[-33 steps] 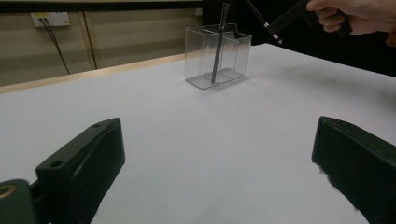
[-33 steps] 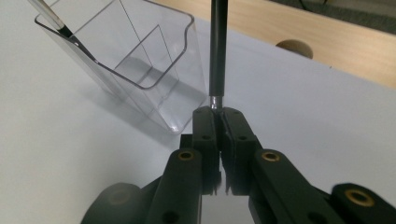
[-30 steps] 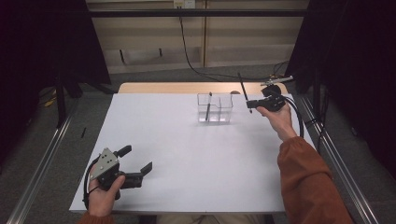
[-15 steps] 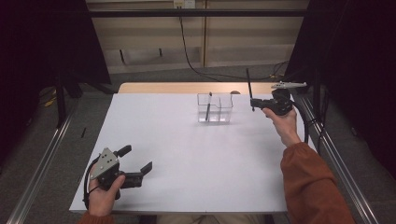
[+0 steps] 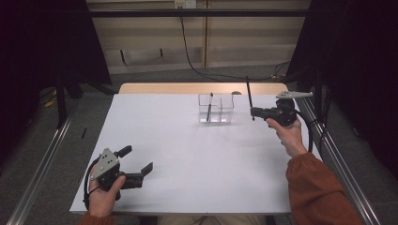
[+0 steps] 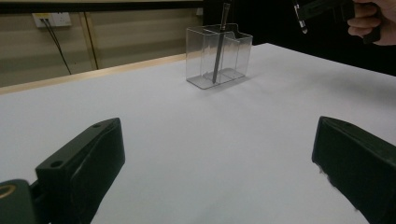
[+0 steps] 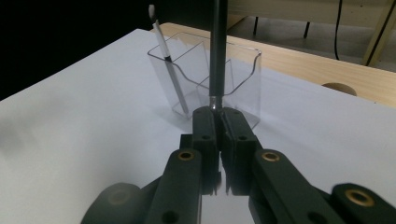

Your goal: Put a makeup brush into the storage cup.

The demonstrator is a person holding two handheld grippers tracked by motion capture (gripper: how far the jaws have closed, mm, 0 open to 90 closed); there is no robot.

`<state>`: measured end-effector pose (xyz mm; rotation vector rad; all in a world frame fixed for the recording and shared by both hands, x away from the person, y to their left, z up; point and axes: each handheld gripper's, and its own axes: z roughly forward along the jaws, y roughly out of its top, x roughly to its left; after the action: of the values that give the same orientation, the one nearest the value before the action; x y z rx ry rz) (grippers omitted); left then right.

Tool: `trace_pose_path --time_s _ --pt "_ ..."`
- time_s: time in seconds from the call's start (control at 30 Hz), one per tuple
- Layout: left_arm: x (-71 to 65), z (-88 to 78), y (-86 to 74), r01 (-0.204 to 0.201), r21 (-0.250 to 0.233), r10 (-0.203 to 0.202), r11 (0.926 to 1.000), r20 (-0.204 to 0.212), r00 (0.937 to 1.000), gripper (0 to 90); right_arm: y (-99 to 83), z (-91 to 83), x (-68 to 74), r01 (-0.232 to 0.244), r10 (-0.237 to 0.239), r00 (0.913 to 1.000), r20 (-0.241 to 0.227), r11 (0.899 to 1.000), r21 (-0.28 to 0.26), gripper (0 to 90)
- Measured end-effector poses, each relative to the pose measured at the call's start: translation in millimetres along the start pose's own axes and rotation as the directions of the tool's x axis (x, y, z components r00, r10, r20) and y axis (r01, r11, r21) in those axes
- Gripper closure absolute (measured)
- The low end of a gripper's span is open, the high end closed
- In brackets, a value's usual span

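A clear two-compartment holder (image 5: 215,108) (image 6: 218,56) (image 7: 210,70) stands at the far middle of the white table (image 5: 187,154). One dark pen (image 5: 209,107) (image 6: 218,46) (image 7: 166,60) leans in its left compartment. My right gripper (image 5: 254,112) (image 7: 217,114) is shut on a second black pen (image 5: 248,96) (image 7: 217,46), held upright just right of the holder and above the table. My left gripper (image 5: 139,161) rests near the table's front left, open and empty, its jaws wide apart in the left gripper view.
A wooden strip (image 5: 202,87) runs along the table's far edge. Metal rails (image 5: 37,183) flank both sides. A black cable (image 5: 192,56) hangs down the back wall.
My right gripper has turned and lifted slightly to the right, bringing the black pen from tilted to upright beside the holder. The left gripper has not moved.
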<state>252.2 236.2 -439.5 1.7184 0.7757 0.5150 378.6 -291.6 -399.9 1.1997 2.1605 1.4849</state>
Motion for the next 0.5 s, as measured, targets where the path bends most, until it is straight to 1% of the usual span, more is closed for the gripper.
trace_pose_path --time_s 0.1,0.27,0.37,0.5 --pt "0.4 -0.1 0.1 0.001 -0.002 -0.001 1.0000 0.000 1.0000 2.5 -1.6 -6.8 3.9 0.002 -0.002 0.9999 -0.014 1.000 -0.002 85.0" --pt "-0.3 1.0 -0.1 0.001 0.003 -0.001 1.0000 0.003 1.0000 2.5 -6.0 -12.5 13.3 0.028 -0.028 0.9985 -0.047 1.000 0.002 85.0" --pt "0.0 0.9 -0.1 0.000 0.003 0.000 1.0000 0.001 1.0000 2.5 -7.8 -14.4 23.2 0.058 -0.057 0.9956 -0.075 0.998 0.010 85.0" --pt "-0.2 1.4 -0.3 0.000 0.005 0.000 1.0000 0.002 1.0000 2.5 -9.9 -16.9 34.1 0.079 -0.078 0.9909 -0.110 0.997 0.012 85.0"
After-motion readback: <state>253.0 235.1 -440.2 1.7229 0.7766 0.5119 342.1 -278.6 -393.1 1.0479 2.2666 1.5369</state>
